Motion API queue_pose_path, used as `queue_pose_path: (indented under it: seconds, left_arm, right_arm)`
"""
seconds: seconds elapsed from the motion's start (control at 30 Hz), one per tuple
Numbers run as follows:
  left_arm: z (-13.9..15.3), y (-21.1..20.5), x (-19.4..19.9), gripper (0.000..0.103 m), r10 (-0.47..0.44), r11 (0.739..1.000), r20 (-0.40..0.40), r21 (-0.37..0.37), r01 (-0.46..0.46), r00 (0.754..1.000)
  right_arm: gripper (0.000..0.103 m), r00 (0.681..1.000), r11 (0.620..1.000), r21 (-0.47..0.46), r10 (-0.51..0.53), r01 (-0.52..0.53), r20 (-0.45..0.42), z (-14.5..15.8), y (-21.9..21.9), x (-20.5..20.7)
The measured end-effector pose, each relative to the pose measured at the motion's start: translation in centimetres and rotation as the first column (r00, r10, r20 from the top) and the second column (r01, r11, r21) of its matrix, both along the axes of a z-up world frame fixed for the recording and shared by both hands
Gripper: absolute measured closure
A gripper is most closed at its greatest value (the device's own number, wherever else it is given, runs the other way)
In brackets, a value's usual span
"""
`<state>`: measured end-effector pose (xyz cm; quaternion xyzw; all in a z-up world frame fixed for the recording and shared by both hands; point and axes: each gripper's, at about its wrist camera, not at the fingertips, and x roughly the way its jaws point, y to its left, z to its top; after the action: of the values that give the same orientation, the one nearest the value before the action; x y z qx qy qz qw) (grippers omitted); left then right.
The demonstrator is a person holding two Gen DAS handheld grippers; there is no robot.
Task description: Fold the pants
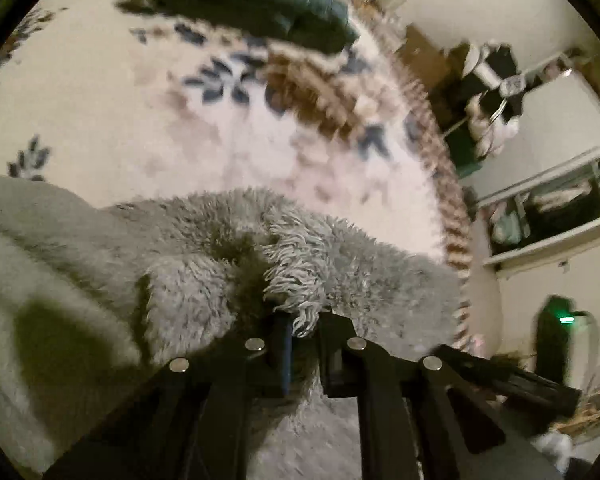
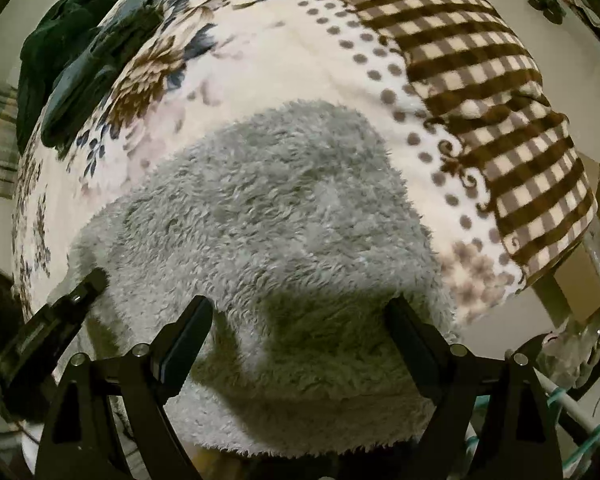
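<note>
The pants are grey and fluffy (image 2: pixel 268 216) and lie on a floral bedspread (image 2: pixel 260 64). In the left wrist view my left gripper (image 1: pixel 302 320) is shut on a bunched fold of the grey pants (image 1: pixel 228 248), lifted off the spread. In the right wrist view my right gripper (image 2: pixel 300 312) is open, its two fingers spread wide above the near part of the pants, holding nothing. The left gripper also shows at the left edge of the right wrist view (image 2: pixel 56 320).
Dark green folded clothes (image 2: pixel 88 56) lie at the far left of the bed, also in the left wrist view (image 1: pixel 252 4). A brown checked blanket border (image 2: pixel 500 92) runs along the right side. Shelves and clutter (image 1: pixel 500 92) stand by the wall beyond the bed.
</note>
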<state>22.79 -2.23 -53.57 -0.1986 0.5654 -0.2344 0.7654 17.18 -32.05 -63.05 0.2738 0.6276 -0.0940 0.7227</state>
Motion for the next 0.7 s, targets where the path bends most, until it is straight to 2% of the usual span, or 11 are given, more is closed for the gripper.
queue_pose_path:
  seconds: [0.1,0.2,0.27,0.33,0.43,0.47,0.5,0.53,0.57,0.6,0.7]
  left_arm:
    - [2.5,2.5,-1.6,0.096,0.062,0.996,0.004,-0.060,-0.062,0.998]
    - [2.8,3.9,-2.0,0.096,0.093,0.994,-0.032,-0.061,-0.095,0.995]
    - [1.5,4.2,-1.6,0.096,0.108,0.994,-0.049,-0.021,-0.109,0.993]
    - [-1.4,4.8,-0.9,0.095,0.126,0.992,-0.116,0.016,-0.125,0.985]
    - [-4.1,5.2,-0.2,0.089,0.146,0.987,-0.228,-0.032,-0.157,0.963]
    - [-4.3,5.4,-0.3,0.083,0.155,0.983,-0.252,-0.062,-0.175,0.955]
    - [-4.1,5.6,-0.4,0.066,0.167,0.980,-0.260,-0.060,-0.189,0.951]
    - [-3.6,5.6,-0.5,0.040,0.174,0.980,-0.247,-0.051,-0.192,0.953]
    - [-2.9,5.7,-0.9,0.028,0.180,0.980,-0.219,-0.048,-0.195,0.959]
    - [-2.7,5.8,-1.1,0.020,0.186,0.979,-0.205,-0.046,-0.199,0.961]
    - [-3.9,5.4,-1.5,0.020,0.175,0.981,-0.253,-0.038,-0.191,0.951]
  right_arm:
    - [0.012,1.000,1.000,-0.004,0.003,-0.003,0.007,0.2,-0.2,0.1]
    - [0.012,1.000,1.000,0.002,0.009,-0.009,0.006,0.4,-0.1,0.1]
    - [0.012,1.000,1.000,-0.009,0.027,-0.027,0.007,0.9,0.2,0.3]
    - [0.012,0.998,0.998,-0.019,0.056,-0.056,0.002,1.1,0.6,0.5]
    - [0.012,0.995,0.994,-0.047,0.094,-0.095,-0.019,1.3,1.3,0.9]
    - [0.012,0.994,0.993,-0.055,0.106,-0.107,-0.023,1.4,1.5,1.0]
    - [0.012,0.992,0.991,-0.061,0.121,-0.122,-0.020,1.6,1.6,1.1]
    - [0.012,0.991,0.989,-0.066,0.130,-0.131,-0.019,1.7,1.7,1.2]
    - [0.012,0.990,0.987,-0.072,0.140,-0.141,-0.020,1.9,1.9,1.2]
    - [0.012,0.989,0.986,-0.073,0.147,-0.148,-0.019,2.0,2.0,1.2]
    - [0.012,0.988,0.986,-0.059,0.154,-0.154,-0.015,2.2,2.3,1.1]
